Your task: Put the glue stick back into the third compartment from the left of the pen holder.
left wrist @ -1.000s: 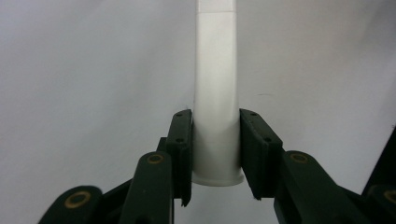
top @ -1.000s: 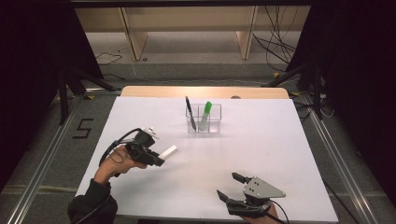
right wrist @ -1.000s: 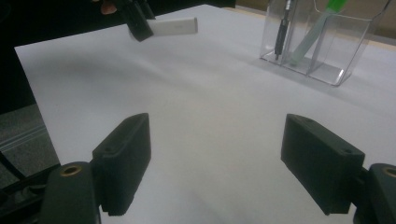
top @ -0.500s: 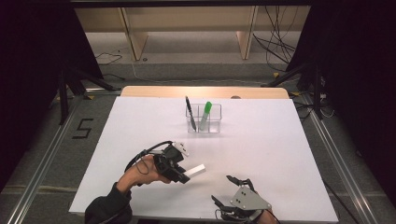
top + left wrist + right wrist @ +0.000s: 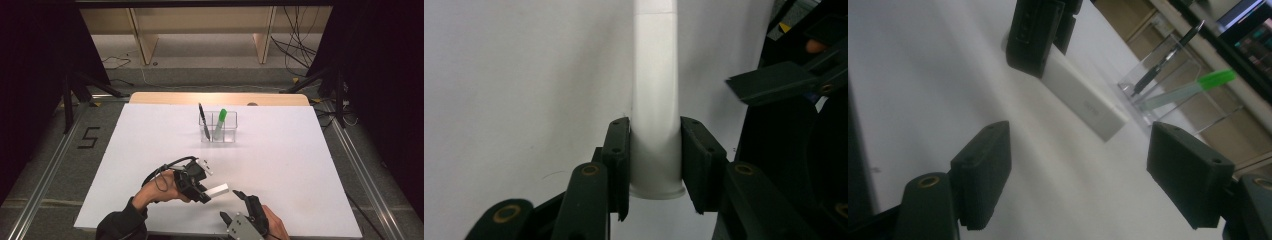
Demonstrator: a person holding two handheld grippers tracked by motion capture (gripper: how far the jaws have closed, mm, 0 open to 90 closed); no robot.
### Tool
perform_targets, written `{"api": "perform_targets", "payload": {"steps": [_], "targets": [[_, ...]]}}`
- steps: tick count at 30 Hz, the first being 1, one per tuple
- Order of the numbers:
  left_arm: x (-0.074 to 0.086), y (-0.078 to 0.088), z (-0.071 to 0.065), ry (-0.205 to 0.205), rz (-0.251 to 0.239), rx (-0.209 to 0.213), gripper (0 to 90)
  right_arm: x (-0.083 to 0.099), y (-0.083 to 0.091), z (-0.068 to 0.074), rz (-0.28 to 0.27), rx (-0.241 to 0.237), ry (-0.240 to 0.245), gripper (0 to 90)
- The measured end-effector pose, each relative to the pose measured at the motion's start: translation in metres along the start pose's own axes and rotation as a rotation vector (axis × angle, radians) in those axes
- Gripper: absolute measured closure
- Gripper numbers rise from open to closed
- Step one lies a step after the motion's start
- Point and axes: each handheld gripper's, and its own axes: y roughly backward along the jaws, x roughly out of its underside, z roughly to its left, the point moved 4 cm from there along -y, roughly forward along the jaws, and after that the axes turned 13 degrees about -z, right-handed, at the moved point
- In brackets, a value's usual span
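Left gripper [image 5: 202,192] is clamping a white marker [image 5: 218,190] by its back end; in the left gripper view both pads [image 5: 618,150] are pressing on the barrel [image 5: 655,100], which is sticking straight out ahead of the jaws. Compared with 1 second ago, this hand is now sitting much nearer the front middle of the white table [image 5: 300,165], having carried the marker across from the left part of the sheet. The free end of the marker is now pointing toward the other tool.

Right gripper [image 5: 235,205] is holding nothing. Its jaws are standing wide and have just been closing a little, with no object between them yet; in the right gripper view the marker [image 5: 1083,102] is lying ahead of the 2 pads [image 5: 983,170], near but apart. This hand is also sitting slightly closer to the left one than 1 second ago.

Judgement: the 2 tools are converging for a handover, or for pulling the cap off. Next move probably needs the right jaws lined up around the free end before closing.

Far ahead of both tools, a clear holder [image 5: 220,127] is containing 1 black pen [image 5: 202,119] and 1 green-capped marker [image 5: 220,122], unchanged.
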Motion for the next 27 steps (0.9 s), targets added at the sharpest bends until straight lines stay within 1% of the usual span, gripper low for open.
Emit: {"api": "perform_targets", "payload": {"steps": [1, 2, 4, 5, 8, 10, 14, 18, 19, 20, 21, 23, 24, 27], "targets": [[-0.001, -0.002, -0.001, 0.004, 0.001, 0.0, 67.1, 0.0, -0.001, 0.002, 0.013, 0.009, 0.047, 27.5], [-0.001, -0.003, -0.002, 0.005, 0.004, -0.003, 67.1, -0.001, -0.002, 0.003, 0.027, 0.004, 0.101, 28.3], [-0.002, -0.005, -0.004, -0.003, 0.02, 0.0, 67.1, -0.001, -0.005, 0.009, 0.047, 0.025, 0.137, 28.8], [-0.003, -0.006, -0.006, -0.007, 0.027, 0.005, 67.1, -0.001, -0.007, 0.011, 0.044, 0.029, 0.166, 28.9], [-0.005, -0.007, -0.01, -0.008, 0.04, 0.006, 67.1, -0.002, -0.01, 0.015, 0.05, 0.063, 0.206, 29.6], [-0.005, -0.008, -0.011, -0.013, 0.043, 0.008, 67.1, -0.003, -0.011, 0.016, 0.05, 0.075, 0.238, 30.5], [-0.006, -0.009, -0.012, -0.012, 0.047, 0.008, 67.1, -0.004, -0.014, 0.019, 0.063, 0.068, 0.321, 33.5], [-0.007, -0.009, -0.013, -0.017, 0.051, 0.011, 67.1, -0.006, -0.018, 0.024, 0.072, 0.084, 0.408, 36.8], [-0.007, -0.01, -0.013, -0.016, 0.053, 0.007, 67.1, -0.007, -0.019, 0.026, 0.075, 0.099, 0.413, 38.2], [-0.007, -0.01, -0.013, -0.019, 0.061, 0.004, 67.1, -0.007, -0.02, 0.027, 0.074, 0.092, 0.435, 39.7], [-0.006, -0.01, -0.014, -0.02, 0.066, 0.003, 67.1, -0.008, -0.02, 0.028, 0.075, 0.102, 0.454, 41.2], [-0.006, -0.01, -0.014, -0.02, 0.07, 0.006, 67.1, -0.008, -0.022, 0.03, 0.08, 0.102, 0.488, 43.9], [-0.006, -0.01, -0.015, -0.02, 0.068, 0.005, 67.1, -0.008, -0.023, 0.031, 0.083, 0.109, 0.483, 45.5], [-0.006, -0.008, -0.015, -0.019, 0.07, 0.01, 67.1, -0.008, -0.024, 0.032, 0.08, 0.098, 0.526, 49.6]]}}
